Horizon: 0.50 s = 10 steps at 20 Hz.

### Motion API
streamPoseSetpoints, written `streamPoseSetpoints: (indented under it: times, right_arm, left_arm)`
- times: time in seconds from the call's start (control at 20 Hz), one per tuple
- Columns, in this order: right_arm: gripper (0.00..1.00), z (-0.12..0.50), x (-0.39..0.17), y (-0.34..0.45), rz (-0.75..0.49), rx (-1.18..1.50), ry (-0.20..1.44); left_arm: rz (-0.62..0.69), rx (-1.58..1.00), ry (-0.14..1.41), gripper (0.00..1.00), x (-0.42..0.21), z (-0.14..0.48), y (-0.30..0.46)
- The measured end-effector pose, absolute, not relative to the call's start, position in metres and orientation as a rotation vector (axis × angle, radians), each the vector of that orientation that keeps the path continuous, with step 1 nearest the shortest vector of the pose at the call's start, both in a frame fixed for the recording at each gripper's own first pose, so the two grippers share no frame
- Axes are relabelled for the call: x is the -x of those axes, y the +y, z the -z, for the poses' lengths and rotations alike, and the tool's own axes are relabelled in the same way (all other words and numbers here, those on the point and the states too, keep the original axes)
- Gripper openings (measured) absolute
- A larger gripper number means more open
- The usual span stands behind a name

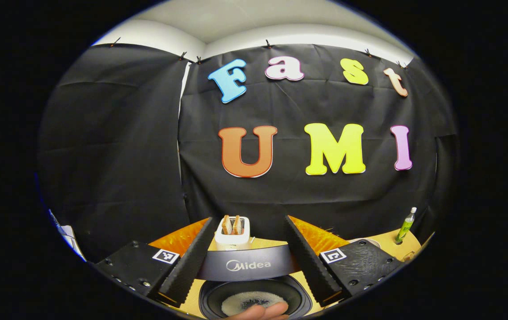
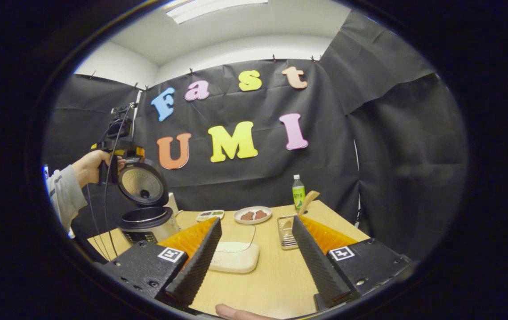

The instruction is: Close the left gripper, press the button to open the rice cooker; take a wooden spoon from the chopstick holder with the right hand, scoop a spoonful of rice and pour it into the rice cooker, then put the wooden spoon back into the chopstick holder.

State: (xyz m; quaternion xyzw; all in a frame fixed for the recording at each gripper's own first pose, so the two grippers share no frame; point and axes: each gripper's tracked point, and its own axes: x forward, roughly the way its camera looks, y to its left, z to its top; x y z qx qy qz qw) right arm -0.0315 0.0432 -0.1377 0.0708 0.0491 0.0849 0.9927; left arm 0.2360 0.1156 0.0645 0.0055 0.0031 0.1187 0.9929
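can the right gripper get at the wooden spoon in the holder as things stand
Probably yes. The right gripper is open, and the wooden spoon sticks up out of the holder just ahead of its fingers, with bare table between. The bottle stands behind, not in the way.

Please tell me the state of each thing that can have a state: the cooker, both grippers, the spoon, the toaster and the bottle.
Rice cooker: lid up, open; rice in the pot.
Left gripper: open, holds nothing.
Right gripper: open, holds nothing.
Wooden spoon: in the chopstick holder, leaning.
Toaster: two bread slices standing in it.
Bottle: upright, capped.
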Motion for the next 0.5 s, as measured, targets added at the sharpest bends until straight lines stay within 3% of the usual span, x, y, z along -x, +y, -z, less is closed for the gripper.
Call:
streamPoseSetpoints:
  times: [0.5]
  right_arm:
    - [1.00, 0.106, 0.063, 0.041, -0.166, -0.133, 0.061]
  left_arm:
    - [-0.138, 0.027, 0.239, 0.99, -0.203, 0.034, 0.081]
